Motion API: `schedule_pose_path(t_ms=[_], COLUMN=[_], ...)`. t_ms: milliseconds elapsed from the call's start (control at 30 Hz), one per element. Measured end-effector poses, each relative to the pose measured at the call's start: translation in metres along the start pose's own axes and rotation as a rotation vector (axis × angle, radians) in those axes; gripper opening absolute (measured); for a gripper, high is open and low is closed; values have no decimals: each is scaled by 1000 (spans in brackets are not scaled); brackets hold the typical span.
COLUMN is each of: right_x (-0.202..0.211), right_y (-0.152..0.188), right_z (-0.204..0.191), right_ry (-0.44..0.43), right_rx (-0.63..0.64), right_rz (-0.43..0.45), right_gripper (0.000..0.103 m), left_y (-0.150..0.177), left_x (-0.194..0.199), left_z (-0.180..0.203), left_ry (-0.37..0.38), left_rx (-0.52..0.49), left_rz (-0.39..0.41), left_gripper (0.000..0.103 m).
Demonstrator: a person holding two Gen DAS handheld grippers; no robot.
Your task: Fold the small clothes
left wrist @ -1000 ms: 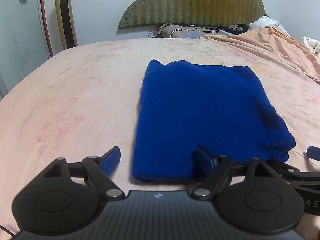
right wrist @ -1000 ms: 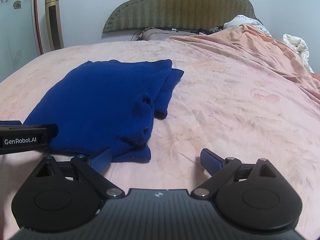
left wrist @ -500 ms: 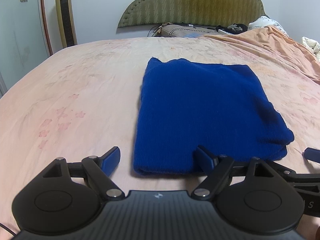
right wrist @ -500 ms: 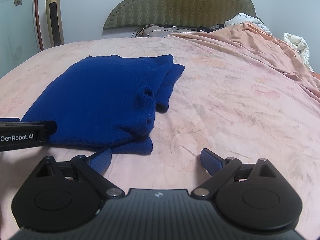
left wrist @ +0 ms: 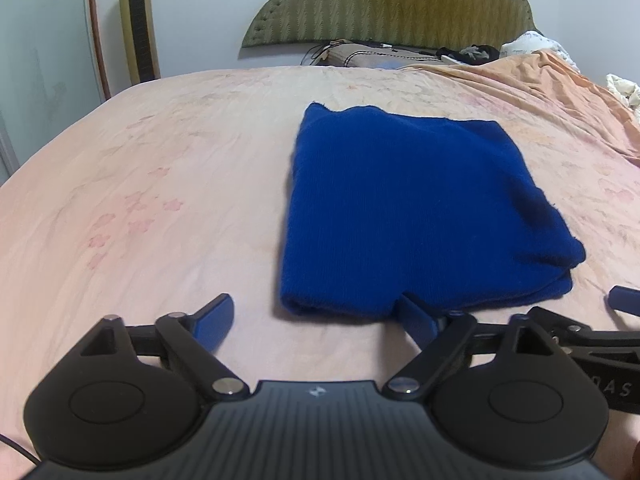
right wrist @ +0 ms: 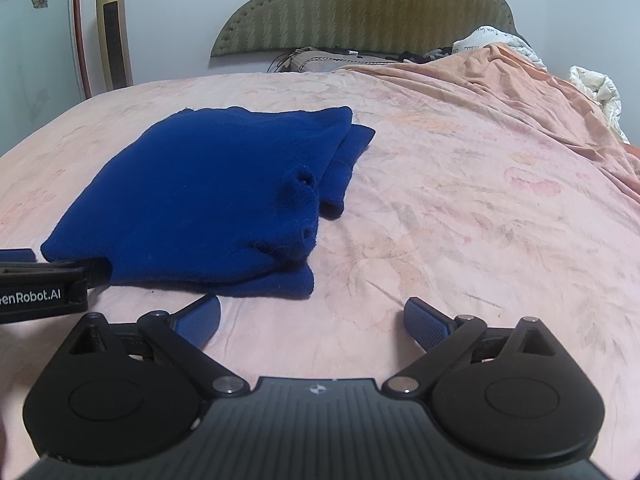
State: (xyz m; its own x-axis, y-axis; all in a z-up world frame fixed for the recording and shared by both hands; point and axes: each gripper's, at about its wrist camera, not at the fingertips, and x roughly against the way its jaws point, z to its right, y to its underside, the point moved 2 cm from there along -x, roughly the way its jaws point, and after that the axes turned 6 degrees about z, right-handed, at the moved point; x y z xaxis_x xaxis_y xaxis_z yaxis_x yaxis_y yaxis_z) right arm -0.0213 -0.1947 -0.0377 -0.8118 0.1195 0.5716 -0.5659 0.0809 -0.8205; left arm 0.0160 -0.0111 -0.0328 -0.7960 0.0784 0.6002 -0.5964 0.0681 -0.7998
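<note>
A blue knit garment [left wrist: 404,212] lies folded into a rectangle on the pink bedspread [left wrist: 160,184]; it also shows in the right wrist view [right wrist: 208,200], with layered edges at its right side. My left gripper [left wrist: 316,316] is open and empty just before the garment's near edge, its right fingertip [left wrist: 416,316] close to that edge. My right gripper [right wrist: 312,316] is open and empty, just short of the garment's near right corner. The left gripper's body [right wrist: 40,288] shows at the left edge of the right wrist view.
A green padded headboard [left wrist: 392,4] stands at the far end with pillows and cables below it. A rumpled orange cover [right wrist: 520,92] lies on the right. A gold tower fan [left wrist: 138,20] stands at the far left by the wall.
Both grippers have drawn back a little from the garment's near edge and stayed open. The garment has not moved.
</note>
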Motion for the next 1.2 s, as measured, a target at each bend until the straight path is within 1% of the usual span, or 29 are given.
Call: schedule_pose_path(t_ms=[67,200,433,533,667,1200], right_x=[0,1,3,3,2,2], right_y=[0,2,7,10,12,14], right_z=[0,-1,-1,-1,-1,0], right_ry=[0,-1,-1,1,4,1], right_rx=[-1,-2,1,-1,2,-4], right_rz=[0,-1,-1,-3,0,5], right_gripper=[100,100,102,103,103,103], left_y=[3,10,16,17,19,22], left_x=[1,2,4,3,2,1], left_z=[-1,-1,-5,-6,-9,-10], left_ry=[-20,-50,-39,-43,-39,-36], left_rx=[-12,-48,-39,-29,-8,3], left_rz=[10,-1,12,12,15,26], left_gripper=[96,96,96,101,103,103])
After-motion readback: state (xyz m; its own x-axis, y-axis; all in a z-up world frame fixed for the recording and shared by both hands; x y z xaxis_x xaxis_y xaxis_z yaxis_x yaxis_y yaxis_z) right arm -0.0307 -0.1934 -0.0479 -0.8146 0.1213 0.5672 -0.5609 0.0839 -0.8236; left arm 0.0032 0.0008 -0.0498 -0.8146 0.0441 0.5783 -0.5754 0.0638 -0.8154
